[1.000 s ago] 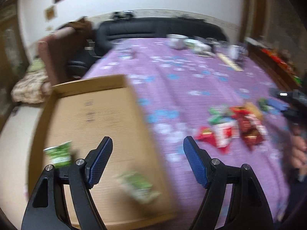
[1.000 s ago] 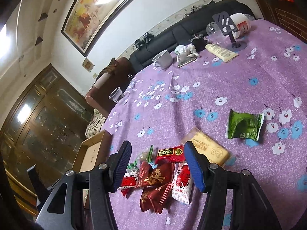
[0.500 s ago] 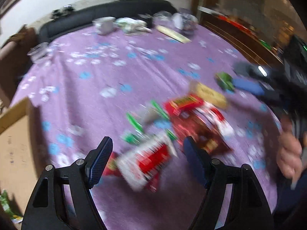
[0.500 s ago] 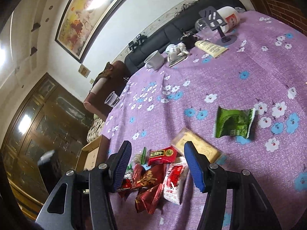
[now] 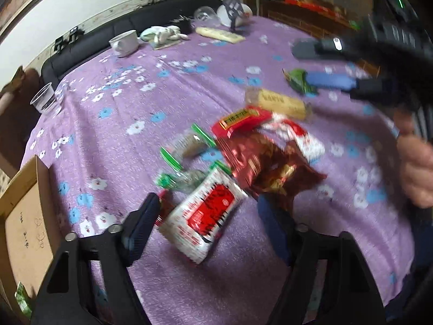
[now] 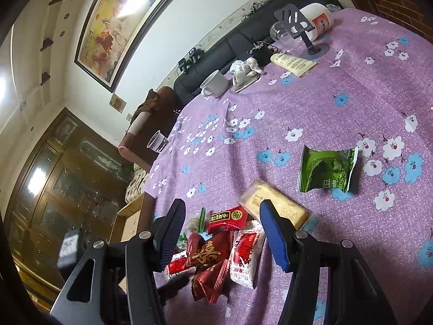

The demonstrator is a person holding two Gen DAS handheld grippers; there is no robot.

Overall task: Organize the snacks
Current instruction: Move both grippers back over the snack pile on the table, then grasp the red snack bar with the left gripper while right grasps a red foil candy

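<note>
A heap of foil snack packets lies on the purple flower-printed tablecloth, straight ahead at twelve o'clock of the left gripper, whose blue-padded jaws are spread wide with nothing between them; a white-and-red sachet sits nearest.

The right gripper is likewise spread wide and empty above the same heap.

At about nine o'clock of the heap, a shallow brown cardboard box holds one green packet in its near corner.

Clear to count: one yellow wrapped bar, one loose green packet at two o'clock of the heap, one white mug, one clear plastic cup.

Only the right wrist view shows the framed painting; only the left shows the box's floor and the person's right hand.
</note>
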